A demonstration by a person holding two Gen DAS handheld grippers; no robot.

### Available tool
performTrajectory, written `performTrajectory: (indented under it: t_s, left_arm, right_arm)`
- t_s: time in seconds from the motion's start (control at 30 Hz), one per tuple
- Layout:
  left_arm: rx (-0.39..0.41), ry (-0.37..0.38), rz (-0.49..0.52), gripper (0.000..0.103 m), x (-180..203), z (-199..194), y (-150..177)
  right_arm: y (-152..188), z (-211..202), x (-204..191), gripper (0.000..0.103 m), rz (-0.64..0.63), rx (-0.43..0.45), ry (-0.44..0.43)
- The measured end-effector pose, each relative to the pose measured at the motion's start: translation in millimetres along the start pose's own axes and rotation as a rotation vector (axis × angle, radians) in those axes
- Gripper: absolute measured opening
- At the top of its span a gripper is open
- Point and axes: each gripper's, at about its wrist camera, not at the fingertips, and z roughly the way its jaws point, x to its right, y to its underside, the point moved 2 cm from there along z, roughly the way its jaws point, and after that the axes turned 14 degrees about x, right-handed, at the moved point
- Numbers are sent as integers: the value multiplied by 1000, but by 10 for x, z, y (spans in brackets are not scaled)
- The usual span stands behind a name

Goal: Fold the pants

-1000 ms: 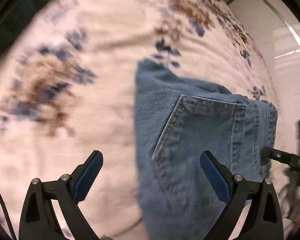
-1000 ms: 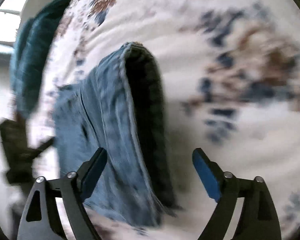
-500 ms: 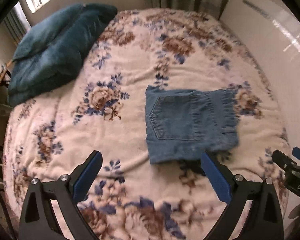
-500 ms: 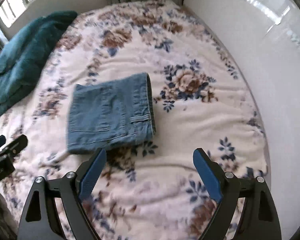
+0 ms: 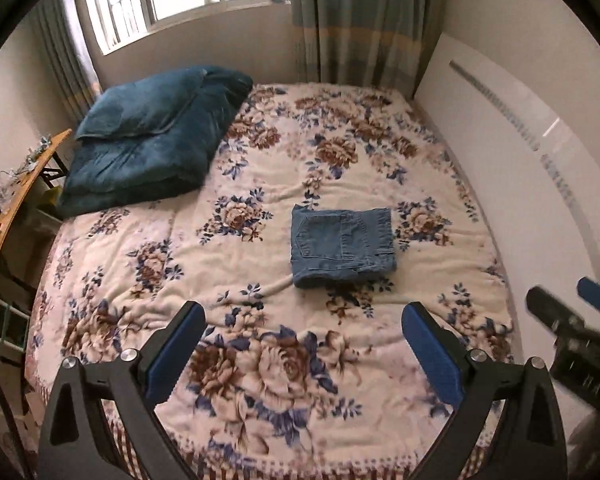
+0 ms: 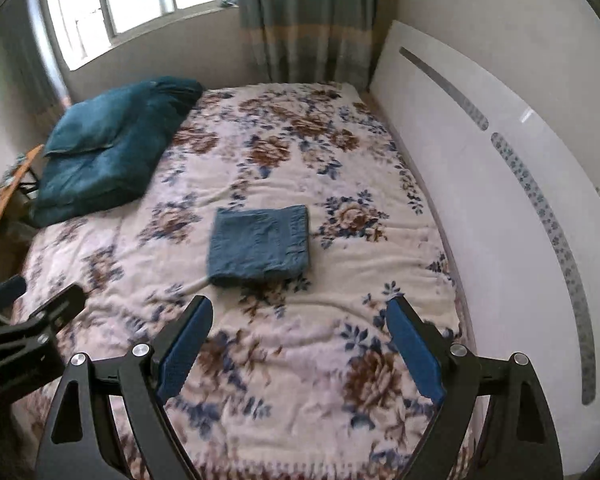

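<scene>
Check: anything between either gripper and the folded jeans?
Nothing visible. Only bare floral blanket lies between the open left gripper and the folded jeans, and likewise ahead of the open right gripper. The teal pillow sits far off to the left.

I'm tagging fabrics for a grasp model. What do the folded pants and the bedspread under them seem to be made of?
Folded pants: blue denim, by the faded weave, stitched seams and patch pocket. Bedspread: seemingly plush fleece with a matte, fuzzy nap and soft wrinkles, printed with brown and blue flowers; the fibre itself is unclear.
</scene>
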Motion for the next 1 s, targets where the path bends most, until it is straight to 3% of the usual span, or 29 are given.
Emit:
performTrajectory:
  t_s: [0.23, 0.47, 0.7, 1.0]
  left_arm:
    - [85, -20, 10, 100, -12, -891, 19]
    - [141, -57, 36, 100, 50, -1458, 39]
    - [133, -53, 12, 100, 84, -1672, 136]
    - [139, -63, 5, 100, 106, -1719, 183]
  right_arm:
    - [52, -1151, -105, 91, -27, 78, -27]
    - [9, -1894, -43, 94, -12, 149, -25]
    - [15, -2229, -21, 95, -25, 168, -28]
    - [66, -2173, -16, 95, -20, 130, -55]
